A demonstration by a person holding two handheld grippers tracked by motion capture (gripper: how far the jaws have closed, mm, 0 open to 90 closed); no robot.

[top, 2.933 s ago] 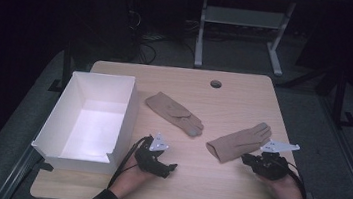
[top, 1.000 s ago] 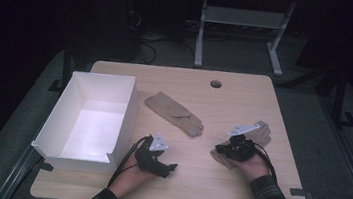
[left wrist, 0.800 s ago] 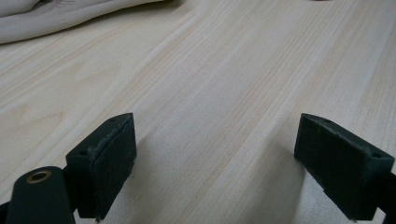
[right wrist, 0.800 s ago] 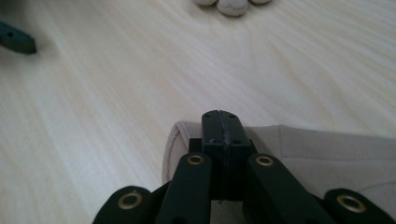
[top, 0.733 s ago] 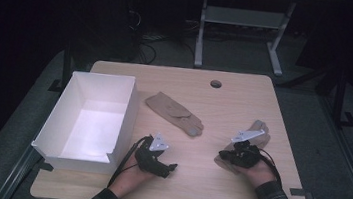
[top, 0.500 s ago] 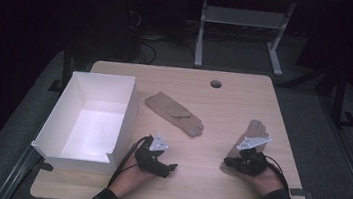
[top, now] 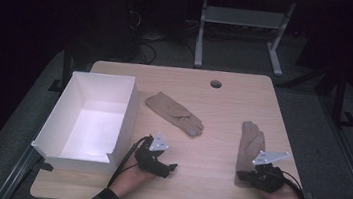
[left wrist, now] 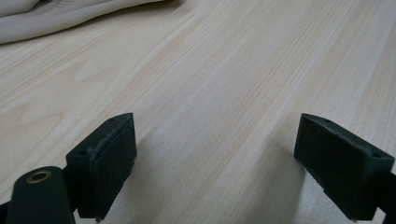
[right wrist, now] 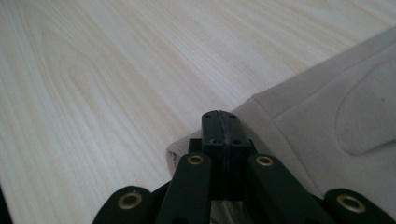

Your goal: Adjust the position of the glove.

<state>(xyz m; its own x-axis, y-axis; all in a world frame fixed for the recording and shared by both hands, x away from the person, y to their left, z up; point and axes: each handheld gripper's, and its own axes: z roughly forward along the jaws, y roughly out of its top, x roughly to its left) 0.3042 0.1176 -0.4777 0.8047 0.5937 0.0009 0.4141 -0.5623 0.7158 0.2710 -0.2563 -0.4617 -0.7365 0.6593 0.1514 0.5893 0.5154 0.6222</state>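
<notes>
The right tool (right wrist: 221,122) pinches the glove's (top: 251,144) cuff corner – drag it low and steadily, keeping the fabric flat on the counter (top: 223,110) – while the left tool (left wrist: 224,163) rests wide open.

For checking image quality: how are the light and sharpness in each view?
High view: dim, dark surroundings, the white box brightest. Left gripper view: even light, the table grain sharp, soft shadows beside the jaws. Right gripper view: the near linkage blurred, the glove fairly sharp.
</notes>
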